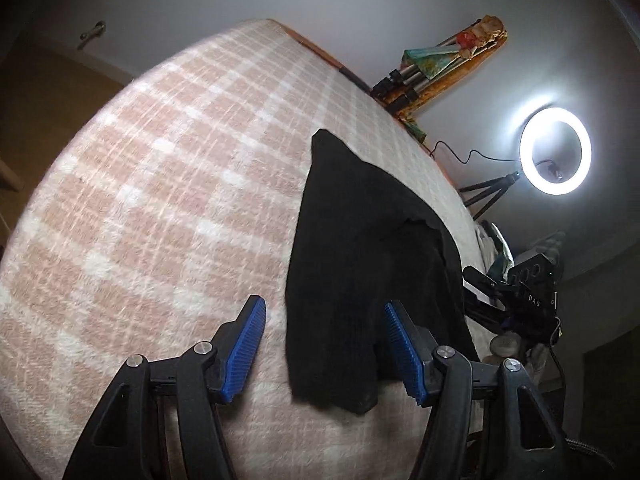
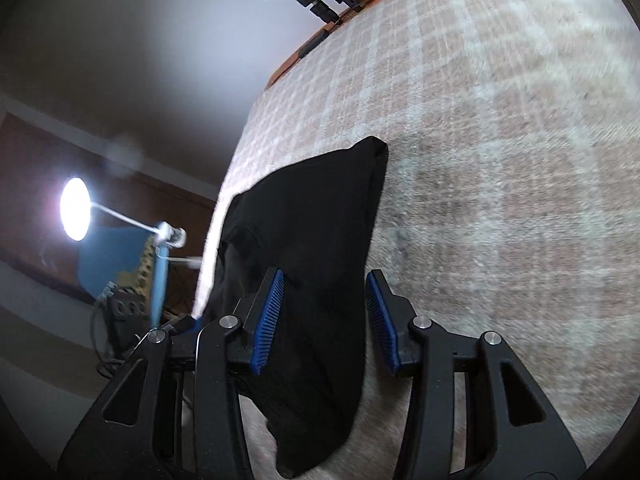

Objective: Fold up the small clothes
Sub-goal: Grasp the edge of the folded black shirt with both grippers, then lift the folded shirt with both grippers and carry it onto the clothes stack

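A small black garment (image 1: 356, 248) lies on a pink and white checked blanket (image 1: 160, 184). In the left wrist view my left gripper (image 1: 324, 344) is open, its blue-padded fingers either side of the garment's near corner, just above it. In the right wrist view the same black garment (image 2: 320, 240) lies on the blanket (image 2: 500, 160) near the bed's edge. My right gripper (image 2: 324, 312) is open, with the cloth running between its blue pads and under them. Neither gripper holds the cloth.
A lit ring light (image 1: 555, 157) on a tripod stands beside the bed, with cables and a black device (image 1: 528, 280) below it. A colourful bundle and tripod legs (image 1: 440, 68) lean at the far edge. A bright lamp (image 2: 75, 208) shows off the bed's side.
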### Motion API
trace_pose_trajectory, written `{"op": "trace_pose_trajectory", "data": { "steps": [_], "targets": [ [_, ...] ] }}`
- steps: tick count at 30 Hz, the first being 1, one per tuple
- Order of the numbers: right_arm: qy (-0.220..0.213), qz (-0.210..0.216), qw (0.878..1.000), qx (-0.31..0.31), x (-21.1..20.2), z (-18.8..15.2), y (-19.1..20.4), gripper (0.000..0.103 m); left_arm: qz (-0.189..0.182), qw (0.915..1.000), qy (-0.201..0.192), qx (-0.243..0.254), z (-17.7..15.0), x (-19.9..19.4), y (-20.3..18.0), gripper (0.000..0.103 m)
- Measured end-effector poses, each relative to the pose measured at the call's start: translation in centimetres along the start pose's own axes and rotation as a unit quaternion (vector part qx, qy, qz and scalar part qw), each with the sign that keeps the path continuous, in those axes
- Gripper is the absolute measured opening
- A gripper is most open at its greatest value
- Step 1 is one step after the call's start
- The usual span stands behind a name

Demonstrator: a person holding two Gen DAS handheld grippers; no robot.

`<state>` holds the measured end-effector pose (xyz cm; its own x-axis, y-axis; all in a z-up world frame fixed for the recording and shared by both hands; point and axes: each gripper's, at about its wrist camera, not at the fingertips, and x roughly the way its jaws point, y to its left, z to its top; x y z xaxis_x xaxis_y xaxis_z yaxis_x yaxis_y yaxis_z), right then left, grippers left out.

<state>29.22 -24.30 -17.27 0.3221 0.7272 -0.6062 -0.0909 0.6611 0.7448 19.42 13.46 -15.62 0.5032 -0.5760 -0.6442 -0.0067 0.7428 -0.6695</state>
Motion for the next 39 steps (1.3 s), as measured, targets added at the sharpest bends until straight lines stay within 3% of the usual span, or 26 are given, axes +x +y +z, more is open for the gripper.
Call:
{"op": "trace_pose_trajectory", "data": {
  "steps": [2, 5, 7, 8, 9, 11, 12, 17, 25, 31, 39],
  "targets": [
    [-0.007, 0.008, 1.000, 0.006, 0.3, 0.4, 0.0, 0.045, -0.002, 1.0000, -0.002, 0.004, 0.2, 0.6, -0.4, 0.060],
    [-0.005, 0.004, 1.000, -0.002, 1.1, 0.8, 0.6, 0.045, 0.001, 0.9999, 0.011, 0.002, 0.3, 1.7, -0.3, 0.024],
    [-0.001, -0.001, 1.000, -0.004, 1.5, 1.0, 0.9, 0.044, 0.011, 0.9999, -0.002, 0.012, 0.4, 2.2, -0.8, 0.018],
    [0.002, -0.003, 1.000, -0.002, 1.8, 1.1, 1.0, 0.039, 0.022, 0.9994, -0.005, 0.025, 0.4, 2.4, -1.2, 0.013],
    [0.004, -0.010, 1.000, 0.000, 2.0, 1.1, 1.0, 0.026, 0.029, 0.9988, -0.009, 0.038, 0.4, 2.5, -1.6, 0.009],
    [0.005, -0.028, 1.000, -0.005, 2.2, 1.1, 1.3, 0.012, 0.034, 0.9978, -0.021, 0.053, 0.4, 2.3, -2.2, 0.007],
    [0.001, -0.034, 0.999, -0.011, 2.0, 1.0, 1.6, 0.011, 0.037, 0.9969, -0.028, 0.064, 0.4, 2.1, -2.7, 0.006],
    [-0.013, -0.072, 0.995, -0.061, 0.9, 0.8, 4.5, 0.009, 0.050, 0.9919, -0.047, 0.107, 0.2, 0.5, -4.5, 0.005],
    [-0.032, -0.094, 0.989, -0.113, -2.0, 1.2, 8.3, 0.009, 0.040, 0.9879, -0.061, 0.136, 0.8, -0.6, -7.9, 0.005],
    [-0.051, -0.109, 0.984, -0.127, -5.8, 1.4, 8.7, 0.009, 0.023, 0.9846, -0.063, 0.161, 1.0, -0.2, -11.7, 0.005],
    [-0.103, -0.138, 0.976, -0.134, -14.6, 1.9, 6.6, 0.009, -0.007, 0.9761, -0.054, 0.210, 0.3, 3.8, -19.1, 0.005]
  ]
}}
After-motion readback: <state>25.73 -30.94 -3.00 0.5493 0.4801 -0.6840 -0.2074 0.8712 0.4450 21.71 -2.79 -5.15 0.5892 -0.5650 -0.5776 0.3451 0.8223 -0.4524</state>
